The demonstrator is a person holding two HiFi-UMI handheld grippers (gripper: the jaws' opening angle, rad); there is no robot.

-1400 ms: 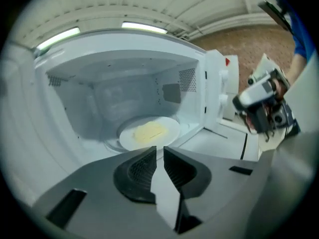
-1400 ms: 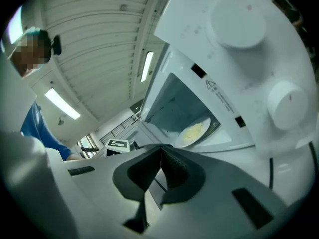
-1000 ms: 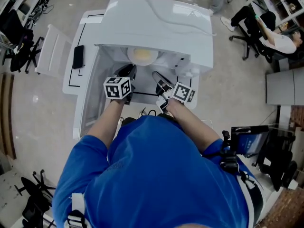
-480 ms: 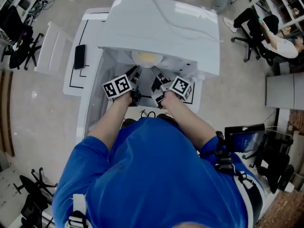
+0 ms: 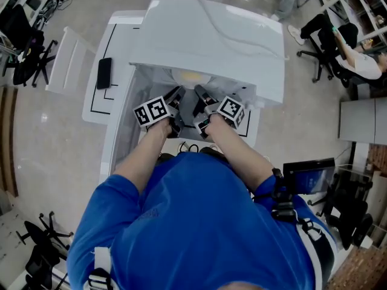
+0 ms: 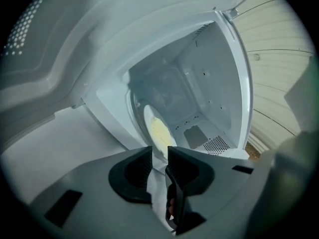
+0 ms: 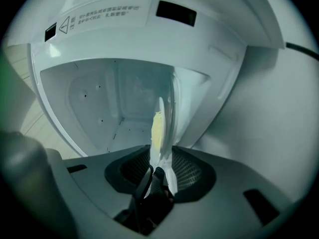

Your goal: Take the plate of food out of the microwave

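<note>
We see the white box-shaped microwave [image 5: 205, 35] standing open on the white table with black outlines [image 5: 118, 104]. The white round plate of yellow food [image 5: 189, 76] sits inside the microwave's cavity, at twelve o'clock from both tools in the head view.

The left gripper [image 5: 177, 95] reaches into the opening from seven o'clock of the plate, and the right gripper [image 5: 199, 95] from five o'clock, the two close beside each other.

In the left gripper view, the left gripper [image 6: 159, 156] has its dark jaws drawn close together. The near rim of the plate [image 6: 158, 133] runs down between them and looks pinched on both sides.

In the right gripper view, the plate [image 7: 158, 128] appears edge-on, rising toward twelve o'clock. Its rim stands between the ribbed pads of the right gripper [image 7: 160, 158]. Those jaws are opening wide and do not press on the rim.

A flat black phone [image 5: 104, 72] lies on the table at nine o'clock from the microwave.
</note>
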